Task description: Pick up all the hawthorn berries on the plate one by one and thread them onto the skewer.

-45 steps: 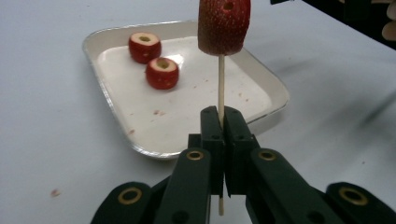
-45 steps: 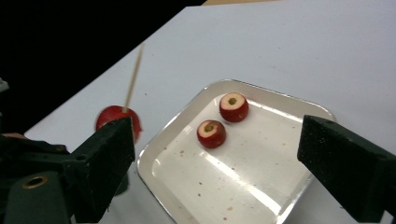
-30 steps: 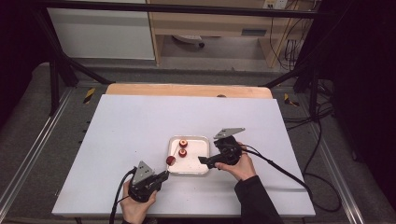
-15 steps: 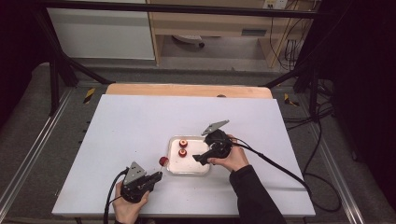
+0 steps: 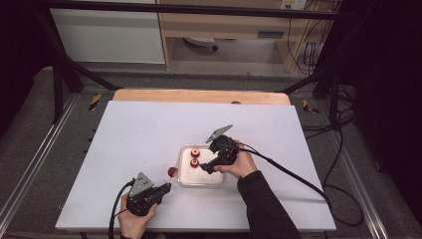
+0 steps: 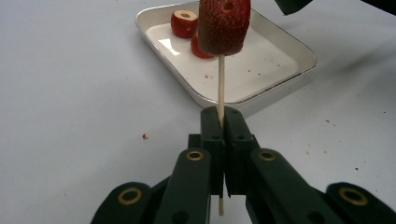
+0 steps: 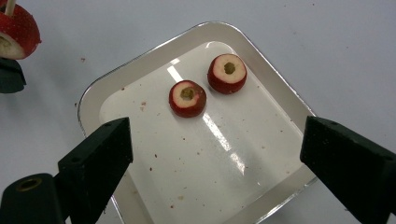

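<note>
My left gripper sits at the table's near edge, shut on a thin wooden skewer. A red strawberry piece is speared on the skewer's upper end, just left of the white tray. Two more cored strawberry pieces lie side by side in the tray's far half. My right gripper hovers over the tray with its jaws wide open and nothing between them. The skewered strawberry shows at the top left of the right gripper view.
The tray's floor is wet and speckled with red crumbs. A white tabletop spreads wide around it, with a wooden strip along the far edge. Cables trail from both grippers toward the near side.
My right gripper has slid left and a little farther away, from the tray's right rim to above its middle. The left gripper with the skewer has hardly moved.
</note>
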Demonstrator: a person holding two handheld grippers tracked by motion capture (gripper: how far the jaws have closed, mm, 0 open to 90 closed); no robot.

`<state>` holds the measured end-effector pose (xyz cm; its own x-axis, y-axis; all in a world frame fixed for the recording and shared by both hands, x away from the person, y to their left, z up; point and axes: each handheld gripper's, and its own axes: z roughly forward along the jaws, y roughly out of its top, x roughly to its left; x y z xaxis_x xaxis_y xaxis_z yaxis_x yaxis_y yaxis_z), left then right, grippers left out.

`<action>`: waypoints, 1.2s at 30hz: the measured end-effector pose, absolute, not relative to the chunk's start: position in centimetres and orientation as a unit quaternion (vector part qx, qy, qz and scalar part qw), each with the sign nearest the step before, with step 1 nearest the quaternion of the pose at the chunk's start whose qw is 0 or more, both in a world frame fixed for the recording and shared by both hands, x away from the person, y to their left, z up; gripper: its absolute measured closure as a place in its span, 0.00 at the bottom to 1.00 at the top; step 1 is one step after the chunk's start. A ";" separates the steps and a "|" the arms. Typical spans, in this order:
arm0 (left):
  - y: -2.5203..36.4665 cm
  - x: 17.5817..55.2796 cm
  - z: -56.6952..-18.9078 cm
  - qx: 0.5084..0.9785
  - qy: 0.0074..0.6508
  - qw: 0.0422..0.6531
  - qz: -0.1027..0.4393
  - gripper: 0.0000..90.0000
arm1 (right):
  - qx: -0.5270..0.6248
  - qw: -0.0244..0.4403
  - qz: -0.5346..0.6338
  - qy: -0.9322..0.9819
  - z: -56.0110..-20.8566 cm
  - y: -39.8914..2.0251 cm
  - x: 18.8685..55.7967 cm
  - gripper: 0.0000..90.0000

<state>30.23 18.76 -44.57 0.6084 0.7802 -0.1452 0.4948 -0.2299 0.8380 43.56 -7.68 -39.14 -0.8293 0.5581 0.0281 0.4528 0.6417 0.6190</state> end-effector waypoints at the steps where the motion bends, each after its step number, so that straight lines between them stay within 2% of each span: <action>1: 18.8 30.2 -44.6 0.769 0.414 0.461 0.155 0.98 | 0.280 0.082 0.314 0.904 -39.1 -7.5 43.6 0.11; 14: 19.0 30.3 -44.6 0.770 0.413 0.460 0.155 0.98 | 0.264 0.074 0.303 0.913 -39.6 -5.7 44.6 0.16; 25: 19.0 30.3 -44.7 0.773 0.412 0.458 0.153 0.98 | 0.226 0.045 0.286 0.930 -40.5 -4.0 45.3 0.37; 36: 19.1 30.3 -44.9 0.775 0.413 0.454 0.154 0.98 | 0.167 0.033 0.253 0.952 -41.3 -2.9 46.3 0.51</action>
<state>30.28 19.09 -44.86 0.6117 0.7792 -0.1370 0.5004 -0.2469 0.8299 46.29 -2.94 -41.27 -0.9417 0.3357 0.0218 0.3022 0.8158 0.4930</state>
